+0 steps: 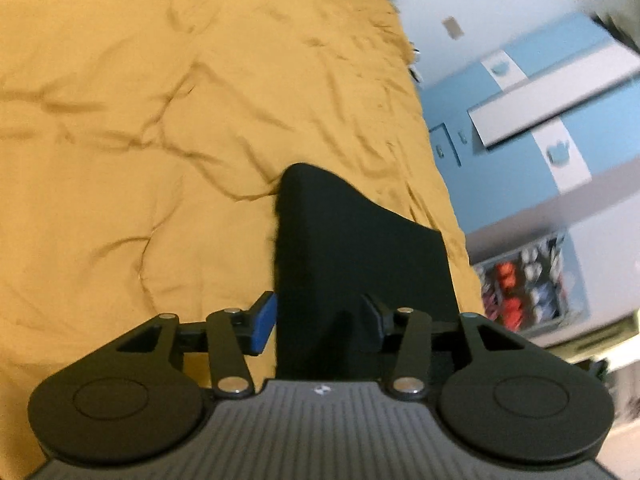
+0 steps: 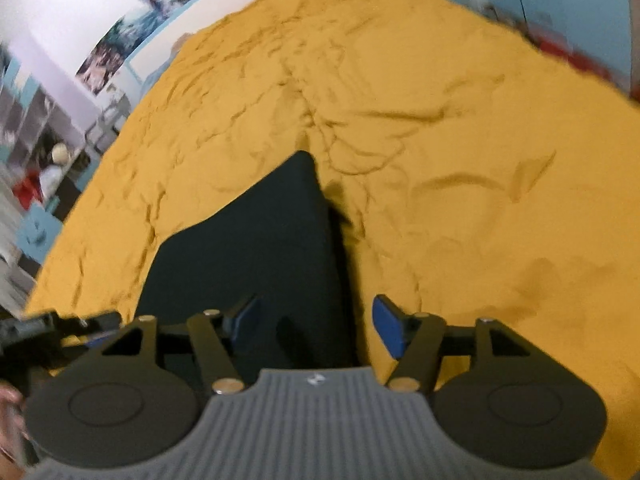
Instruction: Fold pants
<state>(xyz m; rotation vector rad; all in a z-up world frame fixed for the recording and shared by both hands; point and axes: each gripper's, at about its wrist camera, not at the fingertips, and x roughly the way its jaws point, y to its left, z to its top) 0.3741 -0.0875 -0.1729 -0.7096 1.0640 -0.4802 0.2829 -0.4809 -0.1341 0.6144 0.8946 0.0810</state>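
**Hand-held grippers open over the pants**

Left hand-held gripper [image 1: 318, 322] stands with jaws apart, the black pants [image 1: 352, 248] lying between its blue pads without being pressed. Right hand-held gripper [image 2: 316, 326] is likewise open over the pants [image 2: 256, 248], which rest on the mustard bed [image 2: 460, 168].

Each hand-held gripper looks alike: the left gripper [image 1: 318, 320] and right gripper [image 2: 316, 326] have a grey ribbed body with a small white logo, two round black discs at the sides, black link arms with silver pins, and blue pads [image 2: 387, 330] on black fingers.
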